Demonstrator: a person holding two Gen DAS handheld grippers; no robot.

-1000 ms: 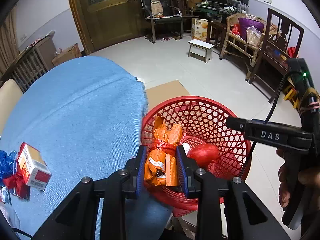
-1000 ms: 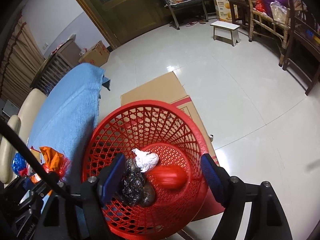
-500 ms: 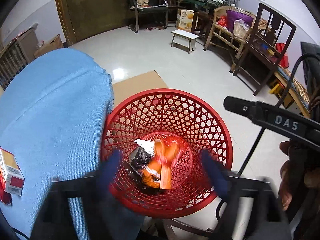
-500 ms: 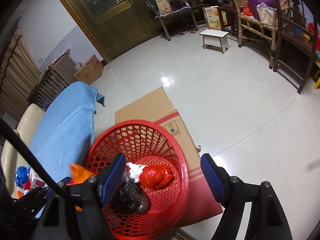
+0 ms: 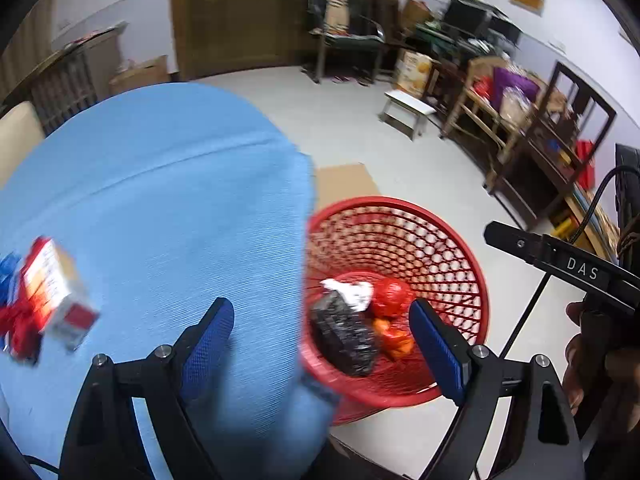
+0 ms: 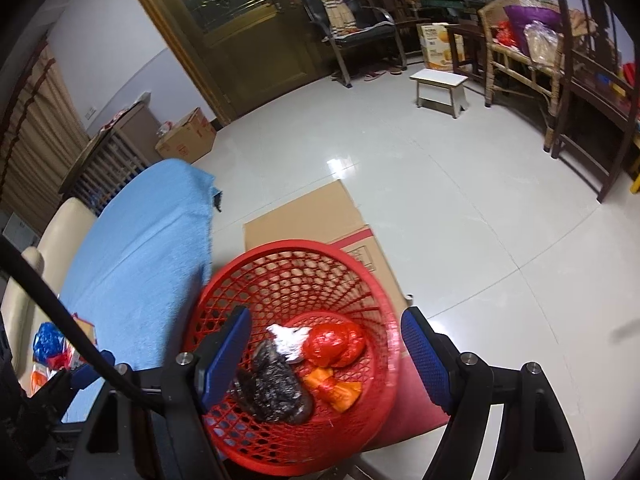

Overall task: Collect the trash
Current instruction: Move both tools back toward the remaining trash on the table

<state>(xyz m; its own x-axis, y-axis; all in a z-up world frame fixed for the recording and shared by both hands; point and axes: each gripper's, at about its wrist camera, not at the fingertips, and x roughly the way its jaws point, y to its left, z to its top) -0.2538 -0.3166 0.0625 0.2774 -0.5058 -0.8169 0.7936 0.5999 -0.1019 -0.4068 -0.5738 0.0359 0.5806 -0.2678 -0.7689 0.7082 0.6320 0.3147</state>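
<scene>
The left claw [image 5: 320, 344] stands wide and empty, one blue pad over the blue-clothed desk [image 5: 160, 208], the other over the red basket [image 5: 460, 248]. The right claw [image 6: 324, 352] is likewise spread wide with nothing between its pads, poised above the same basket.

The trash in the basket lies in a loose heap: a black crumpled bag [image 6: 272, 384], a white wad [image 6: 288, 340], a red bag [image 6: 334, 346] and an orange wrapper [image 6: 334, 390]. More waits on the desk: a small carton [image 5: 52, 292] with red ribbon beside it, and something blue at the frame's edge.

The likeliest trouble lies in reaching for that carton. It sits near the desk's left side among loose ribbon, so a claw closing on it may snag the ribbon or nudge the carton off. The basket stands just beside the desk edge on flattened cardboard [image 6: 304, 216]; a careless sweep could knock it over.

The carton is blurred in the left view, its printing unreadable. In the right view a cable and the other gripper's body hide most of the desk pile. The basket's near rim is cut off behind the claws.
</scene>
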